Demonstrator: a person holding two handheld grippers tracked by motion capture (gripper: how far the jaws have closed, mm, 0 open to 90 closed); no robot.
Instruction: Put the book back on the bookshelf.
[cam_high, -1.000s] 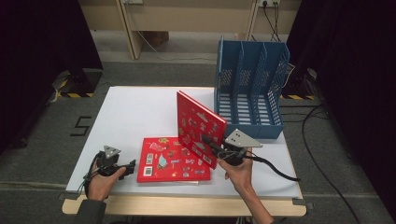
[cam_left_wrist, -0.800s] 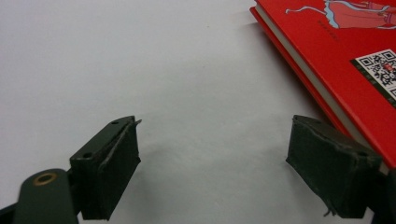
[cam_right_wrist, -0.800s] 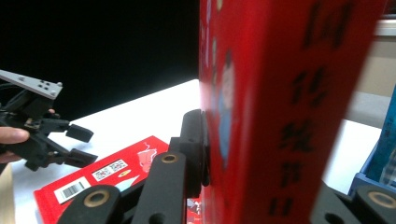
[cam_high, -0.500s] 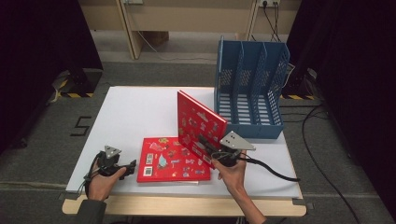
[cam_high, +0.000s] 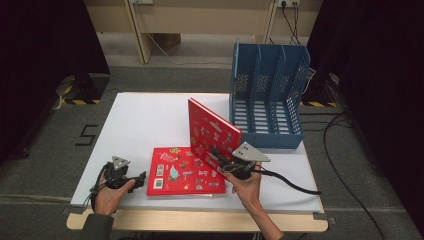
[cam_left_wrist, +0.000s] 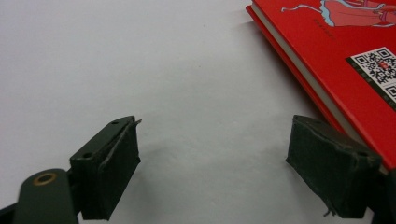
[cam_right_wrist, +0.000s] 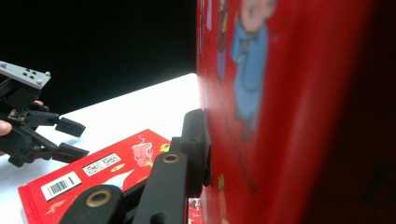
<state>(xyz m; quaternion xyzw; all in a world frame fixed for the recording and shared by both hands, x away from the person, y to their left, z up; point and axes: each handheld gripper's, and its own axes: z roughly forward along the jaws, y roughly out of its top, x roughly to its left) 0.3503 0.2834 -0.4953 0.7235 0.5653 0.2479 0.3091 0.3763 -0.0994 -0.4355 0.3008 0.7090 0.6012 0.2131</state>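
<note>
right gripper (cam_high: 220, 156) is clamped on the lower near edge of the raised book (cam_high: 212, 132); in the right gripper view one jaw lies flat against the cover (cam_right_wrist: 289, 112), the other jaw hidden behind it. the book stands on edge, tilted, its long axis running from the near right toward the far left of the table (cam_high: 145, 115). it rises directly up and away from the jaws, so the grip sits at the book's low near end, with most of its mass beyond the hand.

left gripper (cam_high: 136, 179) rests near the front left of the table, jaws apart and gripping nothing. in the left gripper view a bare strip of table (cam_left_wrist: 187, 93) lies between the jaws, and the flat book (cam_left_wrist: 345, 60) lies just to the right of the right-hand jaw, close but whether touching cannot be told.

flat book (cam_high: 185, 171) lies cover up between the two hands, just below the raised one. their edges meet or nearly meet at the raised book's foot; contact cannot be judged.

beyond, on the far right of the table, stands the blue file rack (cam_high: 267, 95) with upright slots opening toward the near side. the rack lies up and right of the raised book, a short way off. judgement: the right hand is the nearer one for carrying the book to a slot; the book's plane would need turning in line with the dividers. open table lies to the far left; the right edge is close.
</note>
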